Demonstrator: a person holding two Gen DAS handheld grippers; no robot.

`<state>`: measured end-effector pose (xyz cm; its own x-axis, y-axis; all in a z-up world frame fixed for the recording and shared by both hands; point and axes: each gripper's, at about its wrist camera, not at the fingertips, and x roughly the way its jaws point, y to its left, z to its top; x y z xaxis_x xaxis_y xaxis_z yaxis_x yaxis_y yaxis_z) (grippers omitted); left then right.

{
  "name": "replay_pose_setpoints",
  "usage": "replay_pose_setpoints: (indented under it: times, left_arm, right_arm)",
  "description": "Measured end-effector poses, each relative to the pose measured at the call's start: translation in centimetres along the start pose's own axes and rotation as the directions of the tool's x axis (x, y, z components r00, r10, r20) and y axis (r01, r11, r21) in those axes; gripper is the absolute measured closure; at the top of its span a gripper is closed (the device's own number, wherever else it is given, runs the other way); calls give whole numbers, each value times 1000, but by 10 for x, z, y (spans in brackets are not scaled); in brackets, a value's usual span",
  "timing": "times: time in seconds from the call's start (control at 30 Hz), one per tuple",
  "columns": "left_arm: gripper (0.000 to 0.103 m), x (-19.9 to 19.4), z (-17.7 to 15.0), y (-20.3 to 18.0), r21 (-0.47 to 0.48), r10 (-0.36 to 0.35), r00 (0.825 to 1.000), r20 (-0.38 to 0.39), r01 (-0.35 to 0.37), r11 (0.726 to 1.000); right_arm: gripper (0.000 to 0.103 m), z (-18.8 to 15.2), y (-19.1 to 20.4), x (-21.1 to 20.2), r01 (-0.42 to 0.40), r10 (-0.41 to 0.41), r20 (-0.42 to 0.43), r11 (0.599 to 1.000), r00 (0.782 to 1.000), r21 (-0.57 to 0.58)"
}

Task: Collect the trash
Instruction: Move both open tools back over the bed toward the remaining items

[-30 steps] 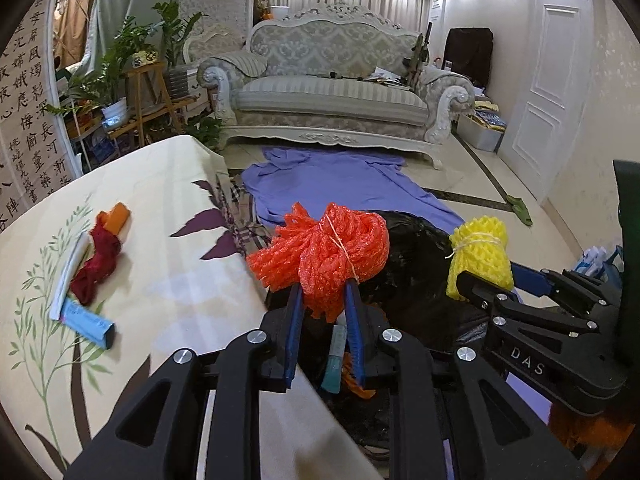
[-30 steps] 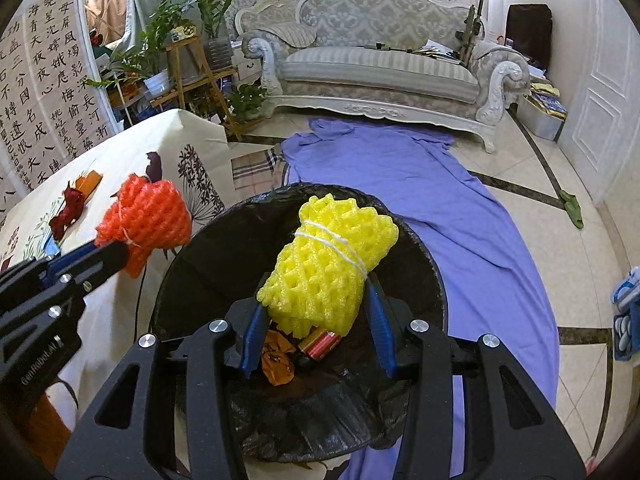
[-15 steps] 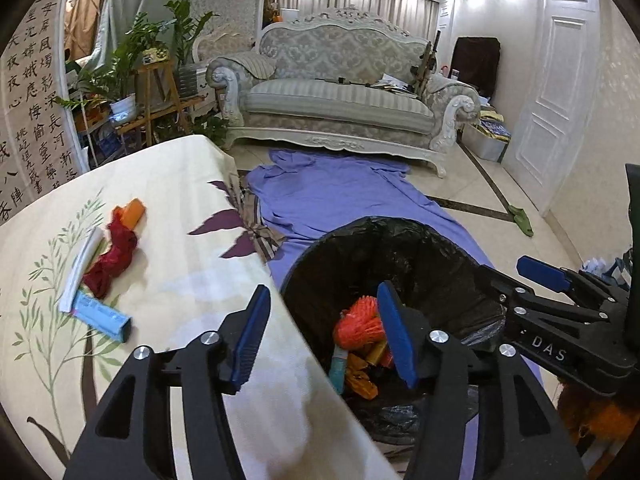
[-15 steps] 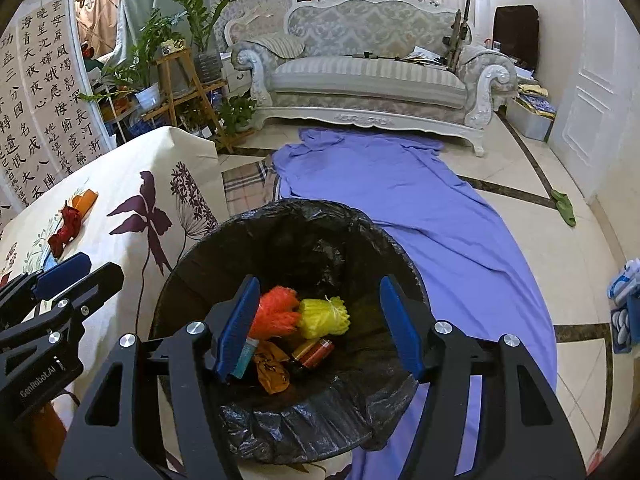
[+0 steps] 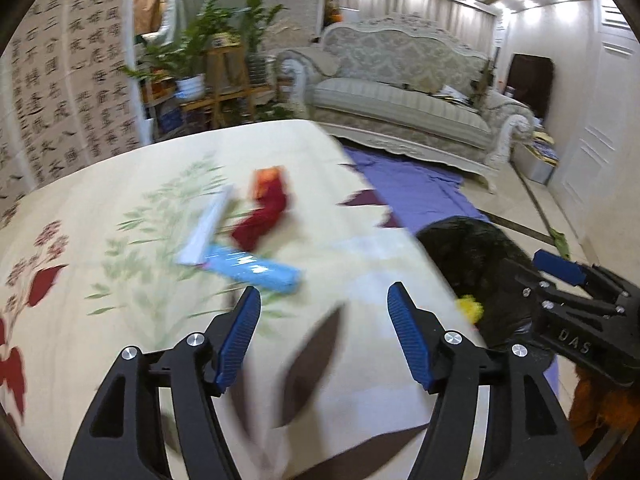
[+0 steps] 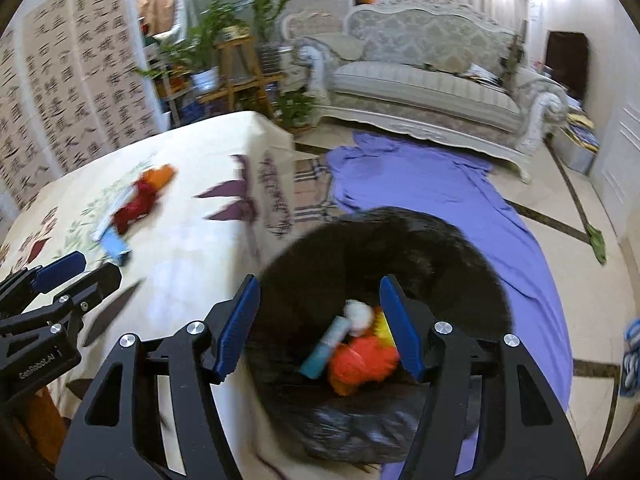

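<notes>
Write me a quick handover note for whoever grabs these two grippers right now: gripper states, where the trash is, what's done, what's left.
Left gripper: empty, jaws opening, over the cream floral tablecloth.
Right gripper: open, empty, above the black-lined trash bin.
Done: orange foam net, yellow foam net and a teal tube lie in the bin.
Left: on the cloth, a light blue flat box, a white strip, a dark red crumpled wrapper and an orange piece beyond it.
</notes>
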<state>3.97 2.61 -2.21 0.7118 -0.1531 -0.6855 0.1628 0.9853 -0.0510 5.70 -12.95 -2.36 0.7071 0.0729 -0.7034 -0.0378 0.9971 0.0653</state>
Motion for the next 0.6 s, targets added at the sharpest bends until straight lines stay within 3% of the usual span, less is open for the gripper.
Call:
replay_pose_setpoints:
  times: [0.33,0.6]
  left_arm:
    - [37,-13,-11,90,-115,155,988,-19,-156,981]
    - [37,-20,-16,140,-199,211,977,-30,-213,957]
  right_arm:
    - [42,20,88,24,-161,157,-40,979,987,-125]
    - [45,30,147,49,-216,199,-95,949,975,-229]
